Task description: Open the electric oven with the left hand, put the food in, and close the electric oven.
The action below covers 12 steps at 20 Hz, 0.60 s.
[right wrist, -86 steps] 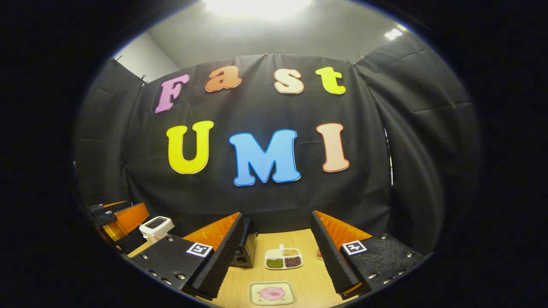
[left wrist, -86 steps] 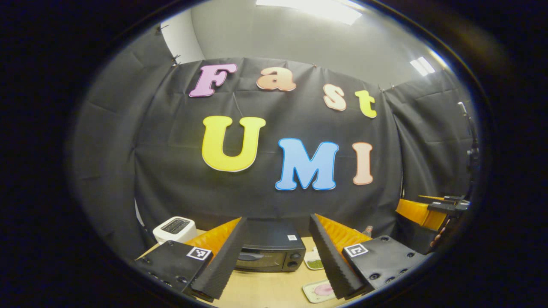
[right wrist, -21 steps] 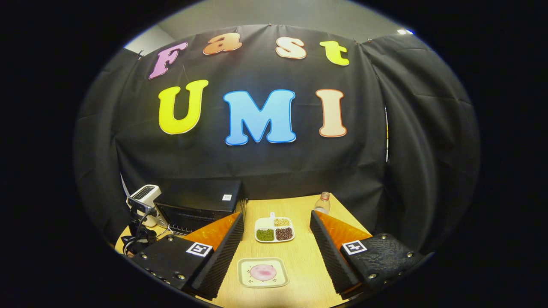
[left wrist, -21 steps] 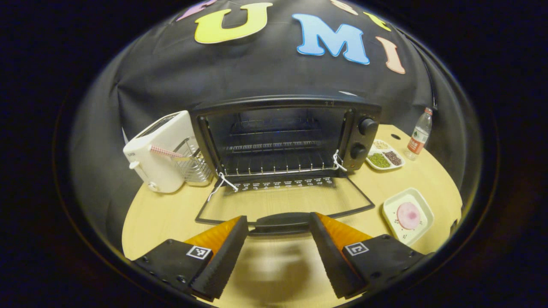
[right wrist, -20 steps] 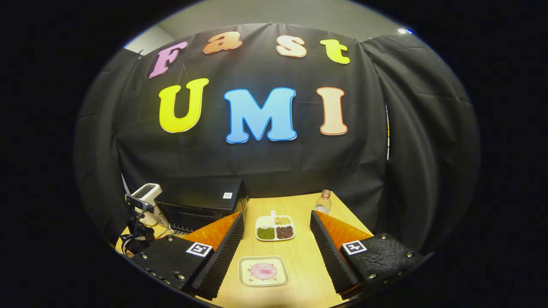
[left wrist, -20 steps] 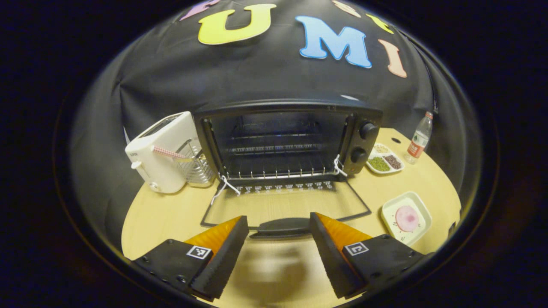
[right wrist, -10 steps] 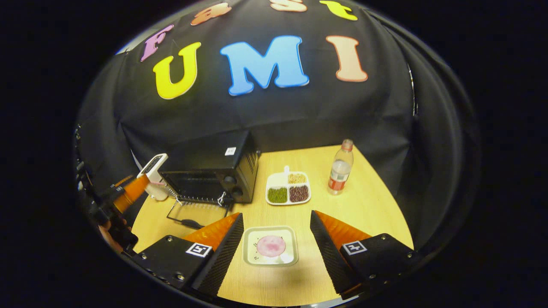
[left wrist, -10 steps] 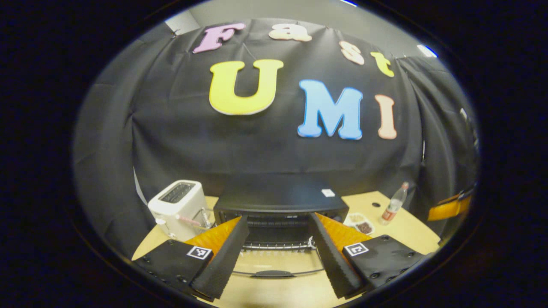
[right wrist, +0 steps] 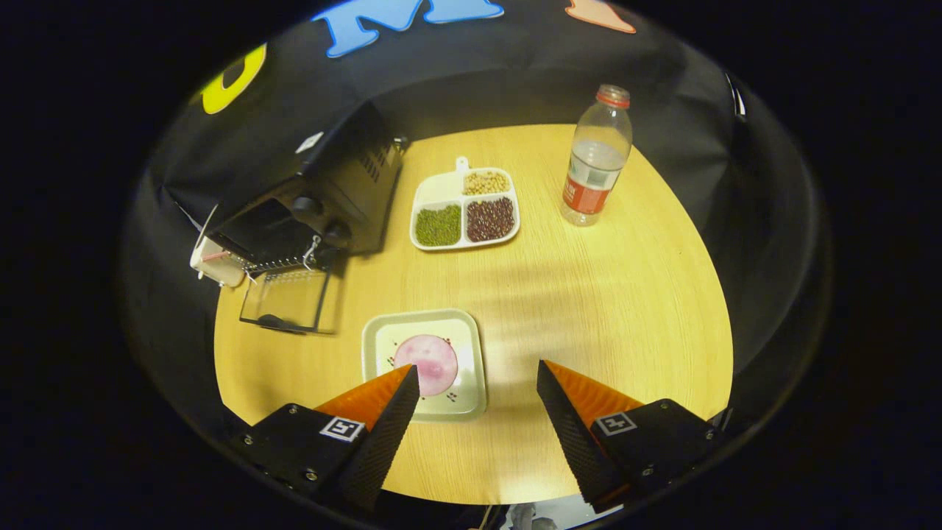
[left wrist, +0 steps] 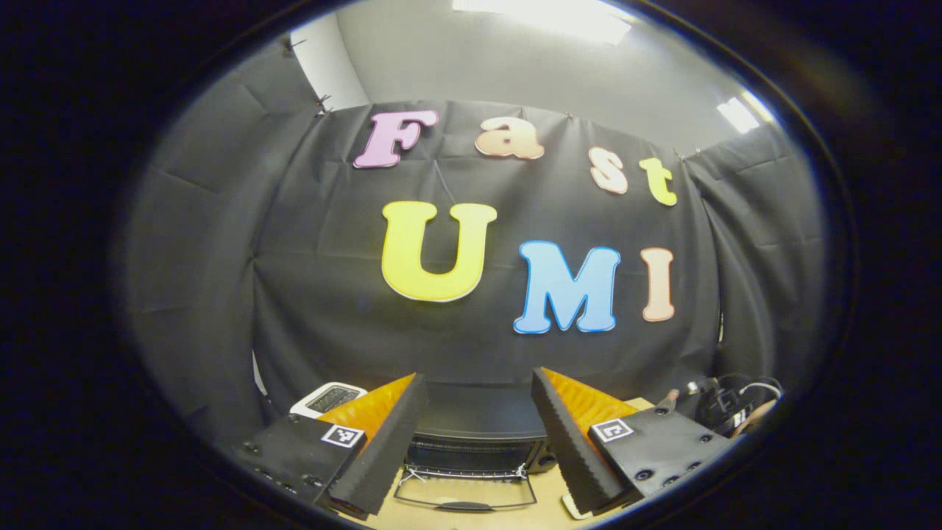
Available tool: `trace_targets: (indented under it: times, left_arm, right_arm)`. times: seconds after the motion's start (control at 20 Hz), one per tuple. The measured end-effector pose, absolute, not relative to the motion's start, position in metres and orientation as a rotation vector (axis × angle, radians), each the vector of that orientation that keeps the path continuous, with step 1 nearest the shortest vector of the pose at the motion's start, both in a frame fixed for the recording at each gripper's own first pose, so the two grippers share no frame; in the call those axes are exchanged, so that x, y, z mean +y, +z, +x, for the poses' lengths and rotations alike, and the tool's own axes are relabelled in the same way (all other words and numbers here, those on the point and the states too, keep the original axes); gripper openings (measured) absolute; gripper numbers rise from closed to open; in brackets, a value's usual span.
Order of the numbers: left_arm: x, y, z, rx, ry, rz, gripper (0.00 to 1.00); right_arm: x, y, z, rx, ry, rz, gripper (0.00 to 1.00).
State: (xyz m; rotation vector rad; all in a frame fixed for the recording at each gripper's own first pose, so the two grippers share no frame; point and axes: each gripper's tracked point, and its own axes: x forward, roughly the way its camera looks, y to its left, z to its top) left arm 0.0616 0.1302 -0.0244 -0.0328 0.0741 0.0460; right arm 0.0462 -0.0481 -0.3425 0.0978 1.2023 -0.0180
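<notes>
— two grippers, both with jaws spread wide and nothing between them. where's the oven?

— in the right gripper view the electric oven [right wrist: 309, 199] sits at the far left of the table [right wrist: 589, 294], its door [right wrist: 287, 300] folded down flat on the wood. the inside is too dark to make out.

— and the food?

— a pink round slice [right wrist: 427, 362] on a square plate [right wrist: 471, 368], just ahead of the right gripper [right wrist: 477, 383]. one fingertip [right wrist: 401, 390] overlaps the plate's near edge; whether it touches, i cannot tell.

— the left gripper?

— the left gripper [left wrist: 475, 412] hangs high and back from the oven [left wrist: 478, 427], which is partly hidden behind its fingers. the toaster [left wrist: 327, 397] is mostly cut off.

— anything else?

— a sectioned tray of beans [right wrist: 464, 210] just right of the oven, and a water bottle [right wrist: 596, 158] farther right.
</notes>
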Motion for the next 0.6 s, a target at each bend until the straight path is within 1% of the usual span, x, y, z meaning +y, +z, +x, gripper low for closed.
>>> trace_targets:
  times: [0.2,0.55,0.6]
  left_arm:
    - [0.149,-0.027,0.052,0.086,0.090,-0.035,1.00]
    - [0.181,-0.048,0.030,0.140,0.164,-0.041,1.00]
    - [0.183,-0.050,0.030,0.146,0.167,-0.045,0.97]
  right_arm:
    - [-0.054,-0.380,0.051,1.314,-0.052,0.068,0.98]
    - [-0.063,-0.421,0.062,1.383,-0.092,-0.052,0.98]
    - [-0.064,-0.424,0.061,1.390,-0.093,-0.071,0.98]
